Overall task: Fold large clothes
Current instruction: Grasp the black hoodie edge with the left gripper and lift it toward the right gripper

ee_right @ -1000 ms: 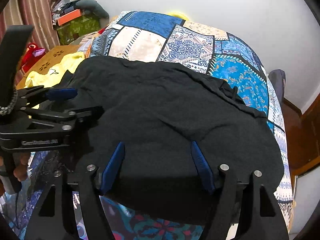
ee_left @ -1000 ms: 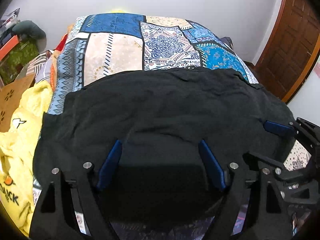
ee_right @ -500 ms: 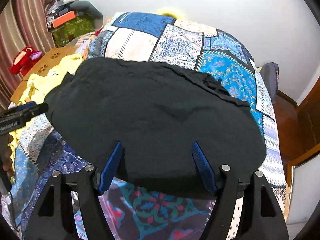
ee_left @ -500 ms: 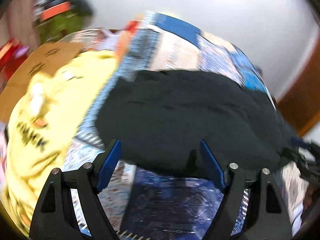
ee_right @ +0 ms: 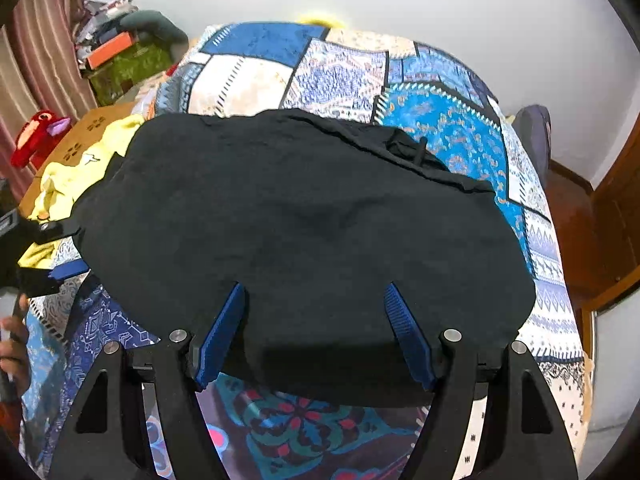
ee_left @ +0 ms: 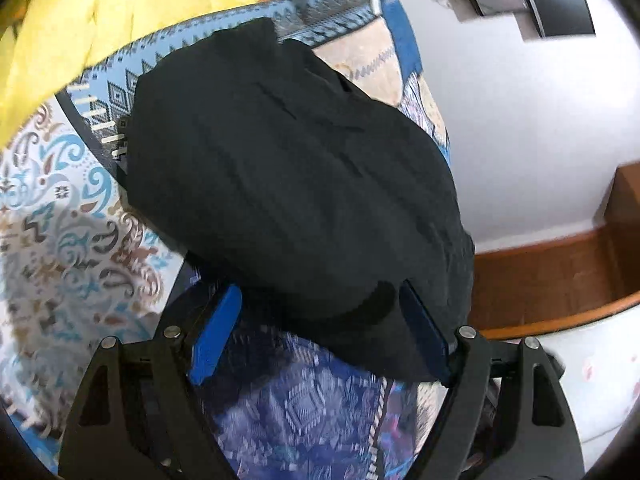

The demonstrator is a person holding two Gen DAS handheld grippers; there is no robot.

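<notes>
Right wrist view: the folded black cloth garment is seen lying flat on the blue patterned patchwork bedspread. The right gripper is held open above its near edge. The left gripper is likewise open, nothing gripped.

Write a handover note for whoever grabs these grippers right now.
Left gripper: open, empty, at the near left edge of the black garment.
Right gripper: open, empty, over the garment's near edge; not pinching cloth.
The garment lies folded and fairly flat on the patterned bedspread; a yellow garment waits at the left.
Done: at least one fold, judging by the layered far edge.
Left: likely another fold, then the yellow one.
</notes>
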